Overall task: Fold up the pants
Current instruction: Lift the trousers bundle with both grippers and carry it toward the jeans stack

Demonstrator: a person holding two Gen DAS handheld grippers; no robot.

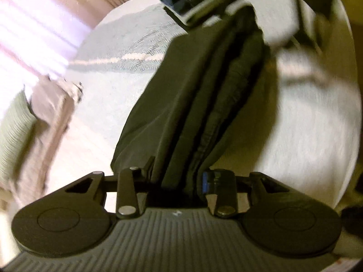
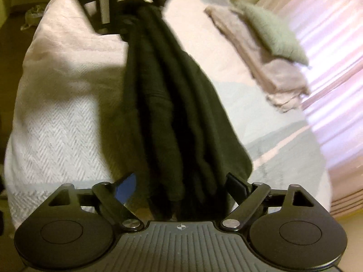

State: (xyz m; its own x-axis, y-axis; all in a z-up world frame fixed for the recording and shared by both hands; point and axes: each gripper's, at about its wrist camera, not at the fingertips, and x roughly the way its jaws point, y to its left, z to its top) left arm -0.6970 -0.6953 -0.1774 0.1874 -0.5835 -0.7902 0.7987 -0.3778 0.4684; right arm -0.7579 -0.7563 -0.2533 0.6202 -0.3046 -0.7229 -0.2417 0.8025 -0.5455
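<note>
Dark pants (image 1: 204,86) hang bunched lengthwise between my two grippers, above a bed with a white and pale blue herringbone blanket (image 1: 127,72). In the left wrist view, my left gripper (image 1: 179,173) is shut on one end of the pants, cloth pinched between its fingers. The right gripper (image 1: 192,2) shows blurred at the far end, holding the other end. In the right wrist view, my right gripper (image 2: 181,185) is shut on a thick bunch of the pants (image 2: 168,104), its fingers held wide by the cloth. The left gripper (image 2: 106,4) appears at the top, blurred.
A stack of folded beige cloth (image 2: 272,72) and a green pillow (image 2: 274,34) lie on the bed's far side, near pink curtains (image 2: 335,68). The bed's edge and dark floor (image 2: 9,52) lie at the left of the right wrist view.
</note>
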